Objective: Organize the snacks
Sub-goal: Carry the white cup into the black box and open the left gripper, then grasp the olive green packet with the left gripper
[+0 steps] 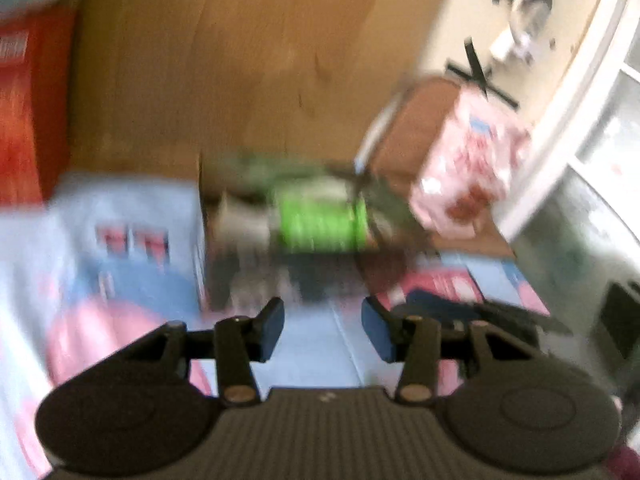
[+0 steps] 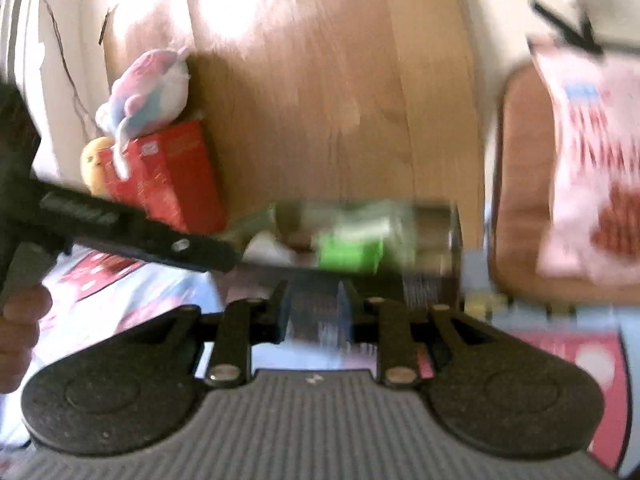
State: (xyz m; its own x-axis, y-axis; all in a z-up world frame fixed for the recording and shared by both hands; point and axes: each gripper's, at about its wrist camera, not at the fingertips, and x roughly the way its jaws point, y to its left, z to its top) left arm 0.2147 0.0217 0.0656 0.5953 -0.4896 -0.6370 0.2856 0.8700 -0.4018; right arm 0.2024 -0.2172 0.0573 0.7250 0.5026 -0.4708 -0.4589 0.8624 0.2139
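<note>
Everything is smeared by motion. A dark open box (image 1: 248, 240) holding a green pack (image 1: 320, 220) and other snacks stands on a light blue printed cloth (image 1: 320, 356). My left gripper (image 1: 323, 328) hangs open just in front of that box, with only cloth showing between its blue pads. In the right wrist view the same dark box (image 2: 428, 276) with the green pack (image 2: 348, 248) lies straight ahead. My right gripper (image 2: 315, 314) is shut on the box's dark near edge. A pink snack bag (image 1: 468, 160) (image 2: 592, 160) stands to the right on a wooden seat (image 2: 520, 200).
A red carton (image 2: 168, 176) with a pastel plush toy (image 2: 148, 88) on top stands at the left, against a wooden panel (image 2: 320, 100). A person's hand (image 2: 16, 320) holds the left gripper (image 2: 216, 256), which reaches in from the left. White window frame (image 1: 560, 128) at right.
</note>
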